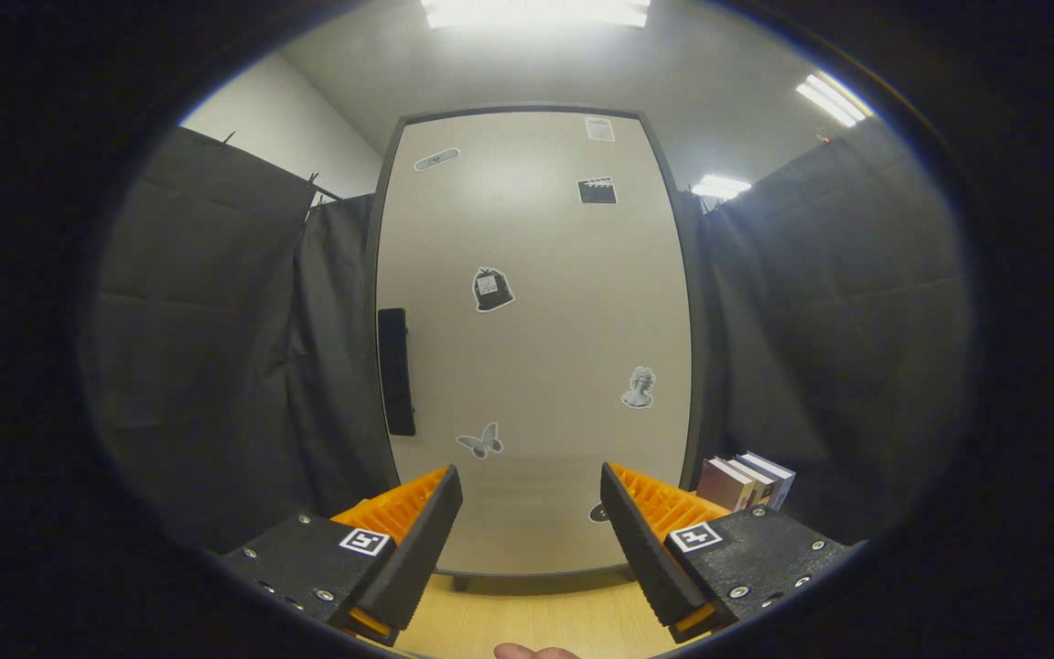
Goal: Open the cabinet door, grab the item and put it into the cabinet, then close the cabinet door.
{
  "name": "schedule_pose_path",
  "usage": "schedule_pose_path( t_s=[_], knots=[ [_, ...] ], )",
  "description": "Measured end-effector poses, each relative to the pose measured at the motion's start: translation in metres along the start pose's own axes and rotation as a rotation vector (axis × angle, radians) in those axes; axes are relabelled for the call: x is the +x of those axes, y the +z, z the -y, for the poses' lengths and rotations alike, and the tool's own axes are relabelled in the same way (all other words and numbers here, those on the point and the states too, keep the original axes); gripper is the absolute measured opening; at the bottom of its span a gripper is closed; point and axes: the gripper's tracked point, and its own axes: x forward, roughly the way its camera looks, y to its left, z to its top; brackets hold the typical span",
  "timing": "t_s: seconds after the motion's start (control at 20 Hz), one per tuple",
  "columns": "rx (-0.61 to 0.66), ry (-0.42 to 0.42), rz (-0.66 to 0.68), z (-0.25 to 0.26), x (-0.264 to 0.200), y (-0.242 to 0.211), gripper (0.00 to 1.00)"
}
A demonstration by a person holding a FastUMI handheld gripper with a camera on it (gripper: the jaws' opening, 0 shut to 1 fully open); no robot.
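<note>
A tall pale cabinet (536, 348) stands straight ahead with its door shut. Several small stickers dot the door. A dark vertical handle (395, 371) sits on the door's left side, beyond my left finger. A few upright books (747, 482) stand to the right of the cabinet's base, just past my right finger. My gripper (532, 490) is open with nothing between its fingers, pointed at the lower part of the door and apart from it.
The cabinet rests on a light wooden surface (536, 613). Black cloth walls (216, 366) close in on both sides. A fingertip (527, 652) of a person's hand shows below the fingers. Ceiling lights shine above.
</note>
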Motion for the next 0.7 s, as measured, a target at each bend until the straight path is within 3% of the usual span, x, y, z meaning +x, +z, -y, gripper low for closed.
schedule_pose_path(
  t_s=[0.3, 0.7],
  knots=[
    [-0.004, 0.051, 0.026, -0.024, 0.02, 0.017, 0.95],
    [-0.043, 0.157, 0.084, -0.091, 0.086, 0.03, 0.95]
  ],
)
